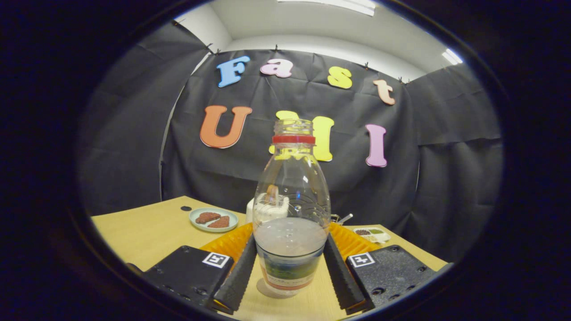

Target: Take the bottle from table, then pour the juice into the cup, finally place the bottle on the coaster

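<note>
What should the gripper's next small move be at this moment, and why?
Probably lift the bottle straight up a little. The gripper has a finger on each side of its lower body and seems to press on it, while its base appears to rest on the table. It stands upright, uncapped and part full, so a level lift should avoid spilling before moving toward the cup behind it.

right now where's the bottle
In the gripper view the bottle stands upright on the table between the gripper fingers, both against its sides, with the orange coaster just beyond it.
</note>
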### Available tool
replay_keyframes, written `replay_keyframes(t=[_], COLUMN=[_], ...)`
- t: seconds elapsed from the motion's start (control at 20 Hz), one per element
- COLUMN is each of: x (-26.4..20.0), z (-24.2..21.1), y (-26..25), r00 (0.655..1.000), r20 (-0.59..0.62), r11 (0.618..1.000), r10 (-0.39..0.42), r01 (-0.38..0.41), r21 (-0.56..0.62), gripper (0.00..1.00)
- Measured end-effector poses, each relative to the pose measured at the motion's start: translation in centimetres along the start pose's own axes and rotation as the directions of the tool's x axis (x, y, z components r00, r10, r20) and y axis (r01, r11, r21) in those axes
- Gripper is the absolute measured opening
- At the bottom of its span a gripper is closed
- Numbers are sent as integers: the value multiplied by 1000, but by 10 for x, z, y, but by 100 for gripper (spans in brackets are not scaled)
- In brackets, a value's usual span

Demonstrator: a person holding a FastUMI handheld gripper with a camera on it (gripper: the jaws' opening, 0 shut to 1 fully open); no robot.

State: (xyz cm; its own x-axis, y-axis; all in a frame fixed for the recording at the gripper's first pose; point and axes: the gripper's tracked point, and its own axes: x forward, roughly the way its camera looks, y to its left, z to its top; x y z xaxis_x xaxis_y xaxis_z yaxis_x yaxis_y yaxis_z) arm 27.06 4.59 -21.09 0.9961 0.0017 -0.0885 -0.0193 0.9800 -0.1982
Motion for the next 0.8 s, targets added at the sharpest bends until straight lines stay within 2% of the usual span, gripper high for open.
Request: replay_keyframes(t=[0.8], x=[53], z=[-98], y=[4], r00=[996], r20=[-82], r11=[998], r10=[46], r01=[-42], r21=[41], gripper=[82])
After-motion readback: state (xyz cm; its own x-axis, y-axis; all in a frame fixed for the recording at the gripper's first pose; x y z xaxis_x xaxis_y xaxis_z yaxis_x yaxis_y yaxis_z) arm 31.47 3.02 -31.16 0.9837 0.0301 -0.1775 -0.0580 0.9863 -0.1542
